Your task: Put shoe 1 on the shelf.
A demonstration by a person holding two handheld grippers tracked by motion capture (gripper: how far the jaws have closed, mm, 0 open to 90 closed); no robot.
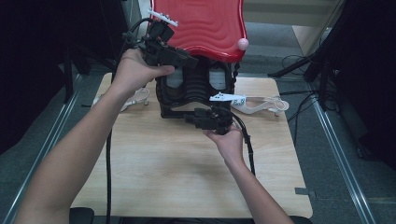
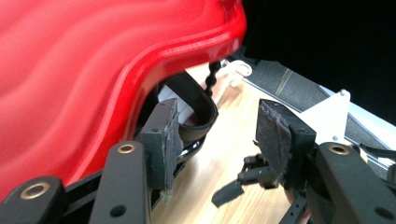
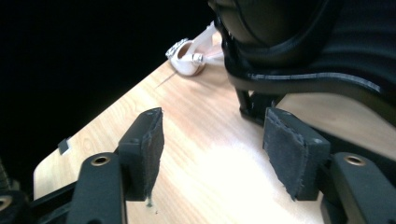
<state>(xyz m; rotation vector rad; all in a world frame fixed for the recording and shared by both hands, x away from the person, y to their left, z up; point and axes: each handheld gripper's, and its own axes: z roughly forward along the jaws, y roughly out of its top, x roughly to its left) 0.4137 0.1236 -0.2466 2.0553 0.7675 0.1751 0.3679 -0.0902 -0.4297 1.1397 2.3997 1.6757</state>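
Note:
A black ribbed stand [image 1: 196, 88] with a red wavy top [image 1: 201, 23] sits at the far middle of the wooden table [image 1: 163, 168]. My left gripper [image 1: 187, 60] reaches in from the left, just under the red top's left edge. Seen from the left gripper view, the left gripper [image 2: 219, 140] is open with nothing between its pads, and the red top [image 2: 70, 70] lies close on its left. My right gripper [image 1: 191, 116] lies low at the stand's front base. The right gripper [image 3: 215, 144] is open over bare wood, beside the stand's black foot [image 3: 303, 79].
One white heeled sandal [image 1: 135, 98] lies left of the stand and another [image 1: 261, 105] right of it. A pink ball [image 1: 243, 44] and a string of black beads [image 1: 236, 74] hang from the red top's right corner. Dark floor and metal rails flank the table.

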